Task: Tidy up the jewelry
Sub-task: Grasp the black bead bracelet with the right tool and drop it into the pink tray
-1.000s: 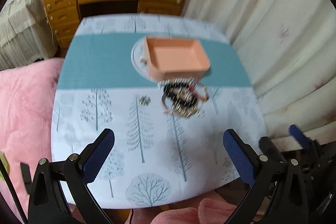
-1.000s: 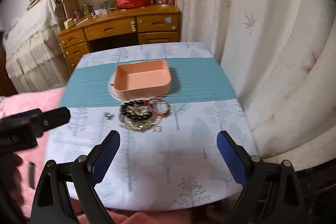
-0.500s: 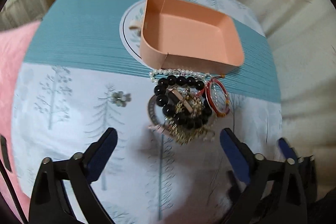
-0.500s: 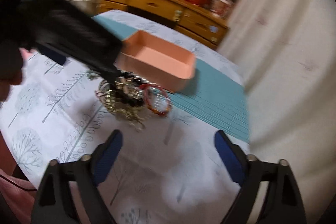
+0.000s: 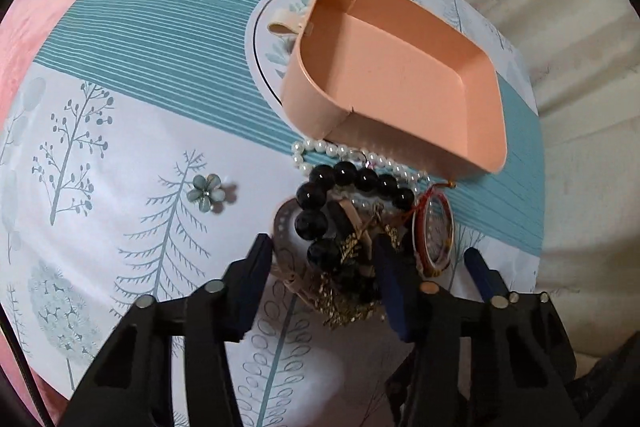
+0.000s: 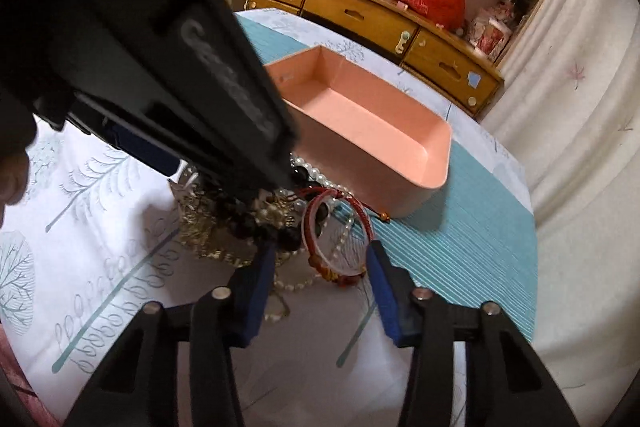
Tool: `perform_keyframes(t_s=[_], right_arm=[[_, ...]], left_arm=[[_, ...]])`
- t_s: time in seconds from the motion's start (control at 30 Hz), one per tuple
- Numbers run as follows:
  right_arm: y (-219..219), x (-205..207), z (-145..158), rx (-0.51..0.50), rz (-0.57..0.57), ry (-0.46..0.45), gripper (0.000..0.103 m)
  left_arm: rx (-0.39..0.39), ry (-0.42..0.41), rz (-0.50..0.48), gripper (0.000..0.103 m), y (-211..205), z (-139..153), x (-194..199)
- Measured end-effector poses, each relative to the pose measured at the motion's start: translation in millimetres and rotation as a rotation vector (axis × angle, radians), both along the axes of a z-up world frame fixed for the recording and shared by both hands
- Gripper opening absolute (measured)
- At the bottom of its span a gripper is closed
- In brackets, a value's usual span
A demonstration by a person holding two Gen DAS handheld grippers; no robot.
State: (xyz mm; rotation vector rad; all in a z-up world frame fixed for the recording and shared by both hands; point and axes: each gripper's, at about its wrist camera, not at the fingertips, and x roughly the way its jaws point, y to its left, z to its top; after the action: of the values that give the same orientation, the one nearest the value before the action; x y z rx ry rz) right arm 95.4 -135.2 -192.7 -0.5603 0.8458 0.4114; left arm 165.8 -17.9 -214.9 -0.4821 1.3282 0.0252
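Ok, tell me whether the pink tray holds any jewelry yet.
Empty. The pink tray shows only bare floor in both views; the jewelry pile lies outside its near wall.

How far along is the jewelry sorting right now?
Nothing is done: the pink tray is empty. In hand: both jaws have just been closing over the pile, the left hand-held gripper around the black beads, the right hand-held gripper around the red bangle; neither clearly grips. Left: the whole pile and the flower piece.

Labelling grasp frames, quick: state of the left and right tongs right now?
Left tongs: closing around the tangled pile of black beads and gold chain; grip not confirmed.
Right tongs: closing around the red-and-white bangles; grip not confirmed.
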Motion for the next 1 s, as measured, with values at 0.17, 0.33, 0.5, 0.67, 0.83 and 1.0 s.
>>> perform_keyframes(t_s=[0.17,0.33,0.5,0.67,0.83,1.0], right_arm=[[-11,14,-5,0.022,0.0,0.056,0.018],[-23,22,5,0.074,-0.022,0.062,0.011],[-34,29,22,0.228,-0.008,0.127,0.01],[-40,37,56,0.386,0.0,0.134,0.007],[-43,59,83,0.509,-0.001,0.107,0.007],[-51,84,94,0.561,-0.043,0.048,0.007]], left_arm=[[-0.038,-0.016,0.008,0.021,11,2,-4],[-0.029,-0.099,-0.028,0.013,19,24,-9],[-0.014,-0.17,-0.105,0.013,18,58,-7],[0.015,-0.235,-0.154,0.013,14,101,0],[0.024,-0.315,-0.158,0.013,9,133,18],[0.052,-0.408,-0.126,0.013,14,152,37]])
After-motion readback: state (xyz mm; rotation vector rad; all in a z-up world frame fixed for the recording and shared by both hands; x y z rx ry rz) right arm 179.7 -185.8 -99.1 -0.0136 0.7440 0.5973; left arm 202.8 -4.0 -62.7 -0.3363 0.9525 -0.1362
